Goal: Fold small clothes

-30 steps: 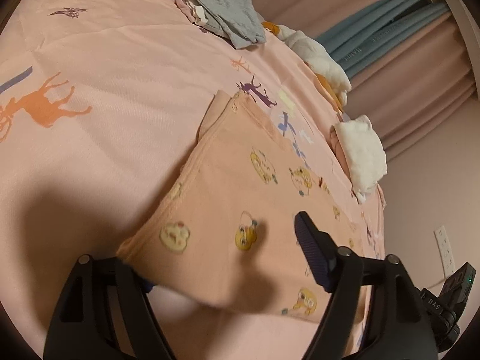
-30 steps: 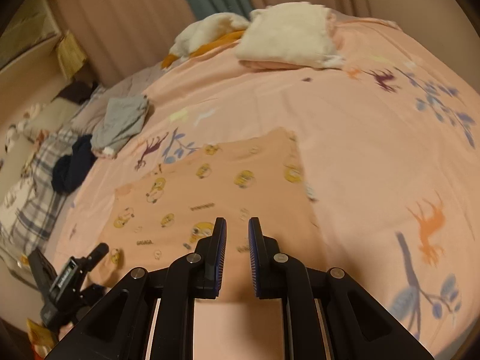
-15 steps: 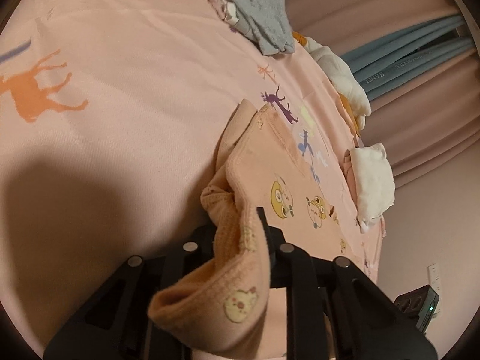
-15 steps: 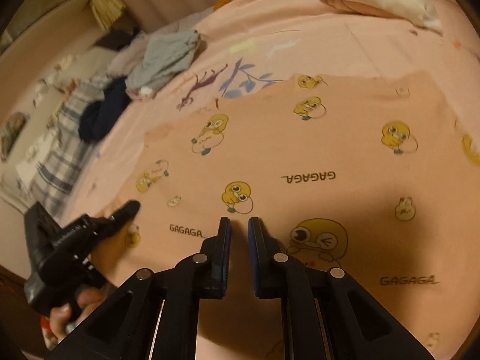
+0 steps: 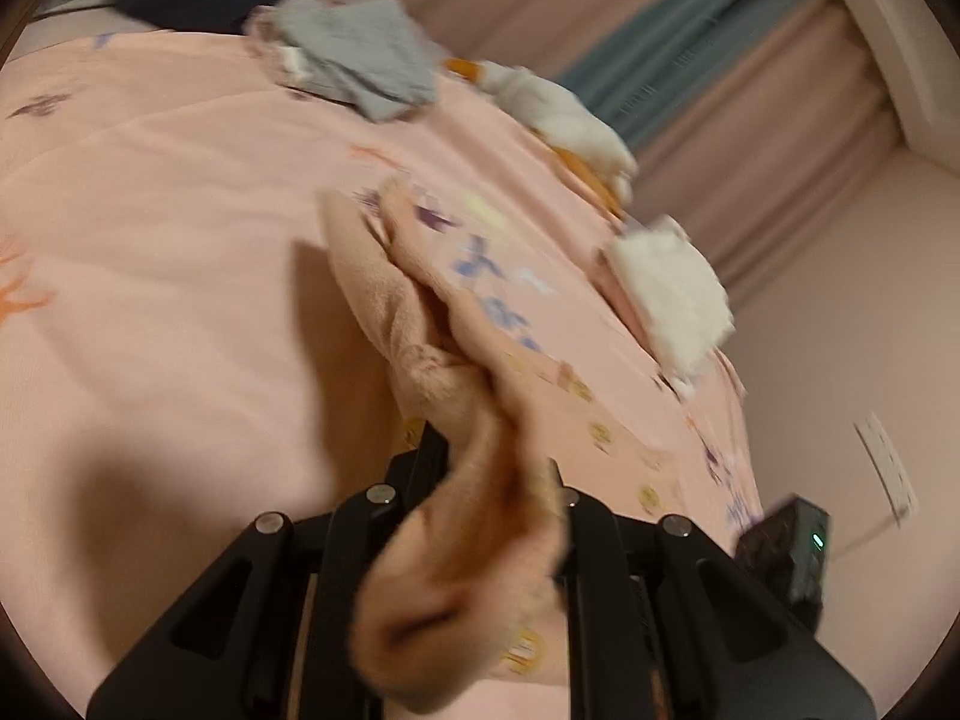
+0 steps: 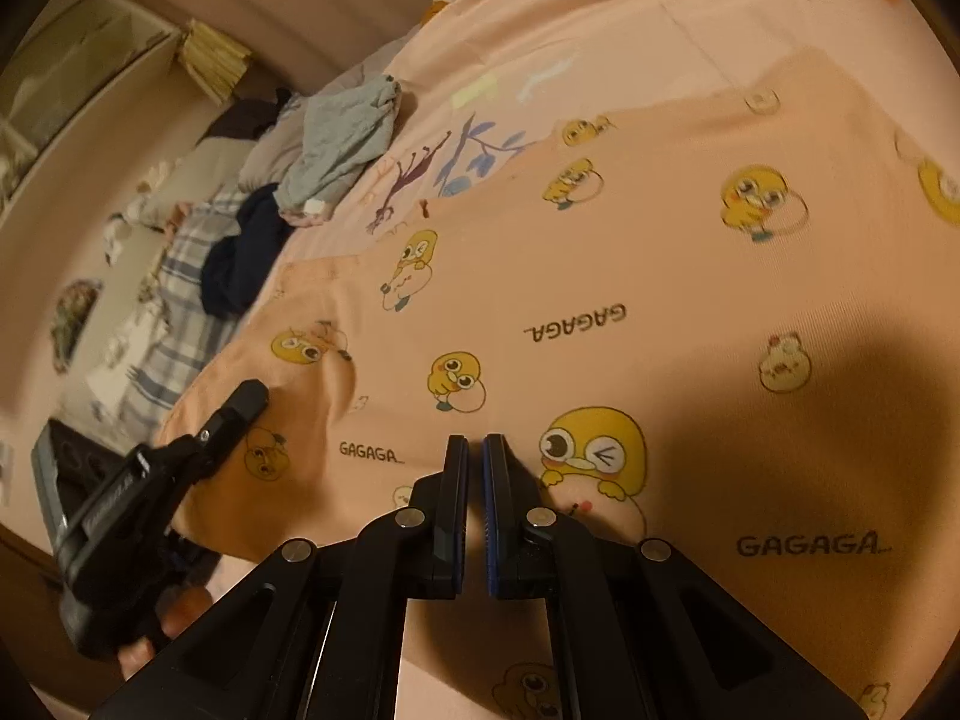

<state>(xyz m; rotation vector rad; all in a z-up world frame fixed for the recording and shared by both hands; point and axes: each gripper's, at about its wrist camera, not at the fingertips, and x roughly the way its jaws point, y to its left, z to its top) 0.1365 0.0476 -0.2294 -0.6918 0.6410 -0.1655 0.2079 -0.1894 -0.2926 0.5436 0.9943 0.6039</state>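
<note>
Peach garment (image 6: 690,312): spread on the bedsheet (image 5: 150,228).
Left gripper (image 5: 498,468): low, clamped on a lifted fold.
Right gripper (image 6: 475,450): over the garment, fingers nearly closed, whether pinching cloth unclear.

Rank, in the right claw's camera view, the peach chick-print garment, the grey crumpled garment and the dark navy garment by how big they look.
1. Peach chick-print garment, by far the largest, though it also lies nearest the camera.
2 and 3. Grey crumpled garment and dark navy garment look about alike; too close to rank.
</note>
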